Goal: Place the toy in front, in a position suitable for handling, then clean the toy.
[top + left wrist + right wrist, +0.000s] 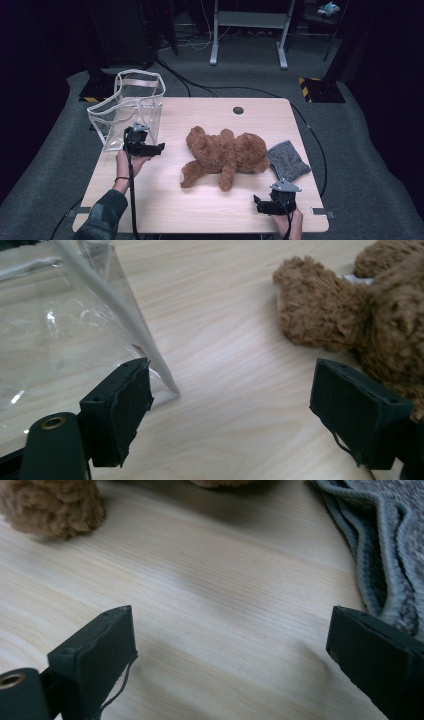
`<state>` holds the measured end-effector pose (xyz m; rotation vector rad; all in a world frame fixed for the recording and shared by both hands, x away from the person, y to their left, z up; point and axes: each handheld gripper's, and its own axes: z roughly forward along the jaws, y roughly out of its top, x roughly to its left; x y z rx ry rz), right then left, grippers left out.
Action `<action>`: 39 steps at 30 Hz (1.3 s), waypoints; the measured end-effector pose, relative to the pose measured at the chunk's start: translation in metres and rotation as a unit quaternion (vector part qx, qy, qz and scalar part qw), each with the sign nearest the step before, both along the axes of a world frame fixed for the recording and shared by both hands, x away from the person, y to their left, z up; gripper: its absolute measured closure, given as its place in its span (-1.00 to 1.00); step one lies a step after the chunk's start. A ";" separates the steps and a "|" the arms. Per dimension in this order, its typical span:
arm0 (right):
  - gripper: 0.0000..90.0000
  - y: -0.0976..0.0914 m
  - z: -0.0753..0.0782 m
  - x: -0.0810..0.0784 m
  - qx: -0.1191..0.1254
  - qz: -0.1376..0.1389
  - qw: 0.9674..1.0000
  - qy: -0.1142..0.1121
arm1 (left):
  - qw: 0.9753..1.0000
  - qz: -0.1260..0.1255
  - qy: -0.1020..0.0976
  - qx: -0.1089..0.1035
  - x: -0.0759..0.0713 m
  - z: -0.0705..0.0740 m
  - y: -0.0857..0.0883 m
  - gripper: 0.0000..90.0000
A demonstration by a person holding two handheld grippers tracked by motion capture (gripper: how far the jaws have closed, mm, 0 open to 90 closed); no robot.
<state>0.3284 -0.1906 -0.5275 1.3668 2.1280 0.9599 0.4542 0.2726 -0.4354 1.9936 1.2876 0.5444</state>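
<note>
One brown teddy bear (227, 155) lies on its side at the middle of the table (210, 205), head toward your right, limbs toward your left and toward you. In the left gripper view its fur (350, 310) fills the upper right corner; in the right gripper view one paw (52, 505) rests on the wood at upper left

Your left tool (152, 148) sits just left of the bear, apart from it, pointing toward it. Its jaws are spread wide with nothing but bare wood between them. One jaw stands just in front of the bottom corner of the clear plastic bag (127, 107); whether it touches the bag you cannot tell. The bag stands upright at the far left corner of the table, mouth open, white-edged handles (140, 75) raised. In the left gripper view its transparent wall (65, 320) occupies the upper left

Your right tool (264, 205) sits near the front right edge of the table, close to you, pointing left. Its jaws are likewise spread wide, gripping nothing. A grey knitted cloth (288, 160) lies just beside the bear's head, beyond this tool; in the right gripper view its ribbed hem (380, 555) runs down the right side, near one jaw

Cables (132, 200) trail from both tools toward you
</note>
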 end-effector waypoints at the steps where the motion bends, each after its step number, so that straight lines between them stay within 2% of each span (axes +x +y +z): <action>1: -0.89 -0.002 0.000 0.000 0.004 0.000 1.000 -0.001 | 1.000 0.000 0.000 0.000 0.000 0.000 0.000 -0.64; 5: -0.88 -0.002 -0.001 0.000 0.004 0.001 1.000 0.004 | 1.000 -0.011 0.002 -0.003 -0.011 -0.008 -0.004 -0.65; 8: -0.86 0.000 -0.001 0.000 0.000 -0.001 1.000 -0.001 | 1.000 -0.022 0.012 -0.007 -0.018 -0.016 -0.008 -0.65; 10: -0.86 -0.001 -0.001 0.000 0.004 -0.005 1.000 0.001 | 0.999 -0.030 0.017 -0.015 -0.020 -0.018 -0.009 -0.67; 12: -0.86 -0.002 -0.001 0.000 0.009 -0.007 1.000 0.002 | 0.999 -0.029 0.012 -0.013 -0.022 -0.020 -0.012 -0.66; 13: -0.86 -0.003 -0.001 0.001 0.008 -0.008 1.000 0.001 | 0.999 -0.044 0.016 -0.012 -0.025 -0.023 -0.016 -0.66; 14: -0.86 -0.003 -0.001 0.001 0.009 -0.008 1.000 0.002 | 0.999 -0.044 0.016 -0.012 -0.025 -0.023 -0.016 -0.66; 16: -0.85 -0.003 -0.002 0.001 0.006 -0.008 1.000 0.001 | 0.998 -0.055 0.020 -0.017 -0.030 -0.031 -0.023 -0.66; 22: -0.85 -0.003 -0.002 0.003 0.001 -0.002 1.000 0.002 | 0.997 -0.067 0.025 -0.024 -0.039 -0.045 -0.032 -0.66; 26: -0.85 -0.003 -0.002 0.002 0.007 -0.005 1.000 0.007 | 0.996 -0.079 0.029 -0.022 -0.042 -0.050 -0.038 -0.67; 27: -0.85 -0.003 -0.001 0.002 0.011 -0.008 1.000 0.010 | 0.996 -0.079 0.024 -0.025 -0.042 -0.052 -0.040 -0.67; 29: -0.86 -0.004 -0.001 0.002 0.017 -0.005 1.000 0.012 | 0.995 -0.086 0.026 -0.032 -0.044 -0.053 -0.044 -0.67; 33: -0.87 -0.006 0.002 0.001 0.017 -0.002 1.000 0.009 | 0.995 -0.092 0.016 -0.041 -0.048 -0.060 -0.052 -0.65; 37: -0.87 -0.009 0.013 0.003 0.015 -0.007 1.000 0.001 | 0.994 -0.093 0.005 -0.060 -0.050 -0.063 -0.053 -0.58; 38: -0.87 -0.011 0.017 0.004 0.014 -0.008 1.000 0.001 | 0.994 -0.092 -0.002 -0.057 -0.052 -0.060 -0.053 -0.55; 39: -0.87 -0.013 0.020 0.006 0.015 -0.013 1.000 0.000 | 0.994 -0.092 -0.005 -0.062 -0.054 -0.059 -0.053 -0.56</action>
